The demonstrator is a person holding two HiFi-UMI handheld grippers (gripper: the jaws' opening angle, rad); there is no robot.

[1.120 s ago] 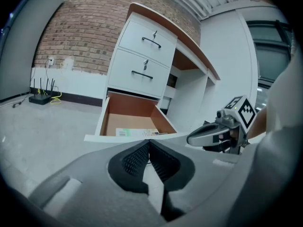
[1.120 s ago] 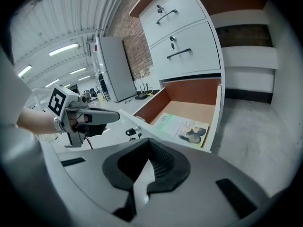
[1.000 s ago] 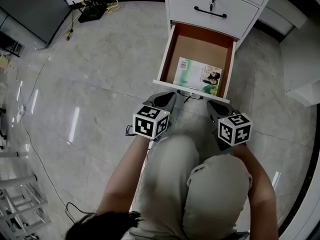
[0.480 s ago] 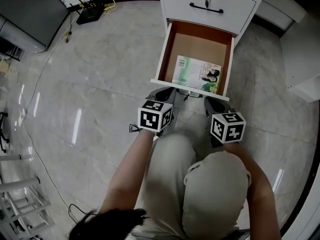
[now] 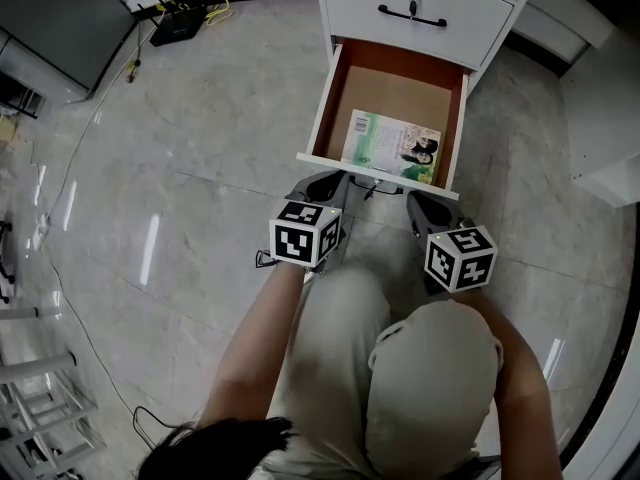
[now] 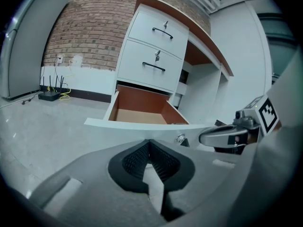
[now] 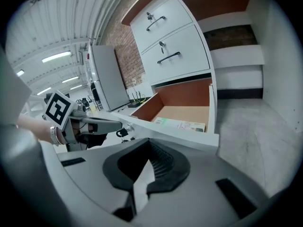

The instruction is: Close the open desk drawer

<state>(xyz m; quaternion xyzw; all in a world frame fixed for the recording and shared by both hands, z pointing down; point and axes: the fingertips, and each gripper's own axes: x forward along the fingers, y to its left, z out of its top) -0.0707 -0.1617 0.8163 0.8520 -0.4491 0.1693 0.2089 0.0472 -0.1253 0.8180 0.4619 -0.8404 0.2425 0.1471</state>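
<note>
Drawer (image 5: 322,108) stands pulled out, its front panel directly ahead of both tips; contact unclear. Booklet (image 5: 395,146) lies inside. Left gripper (image 5: 325,184): jaws together, nothing held. Right gripper (image 5: 421,204): same. Step, as judged: set to push. Next: press both tips on the front and drive evenly forward so it doesn't skew.

Even bright indoor light; glare streaks on floor (image 5: 150,248); gripper views fisheye-warped, dark corners.
</note>
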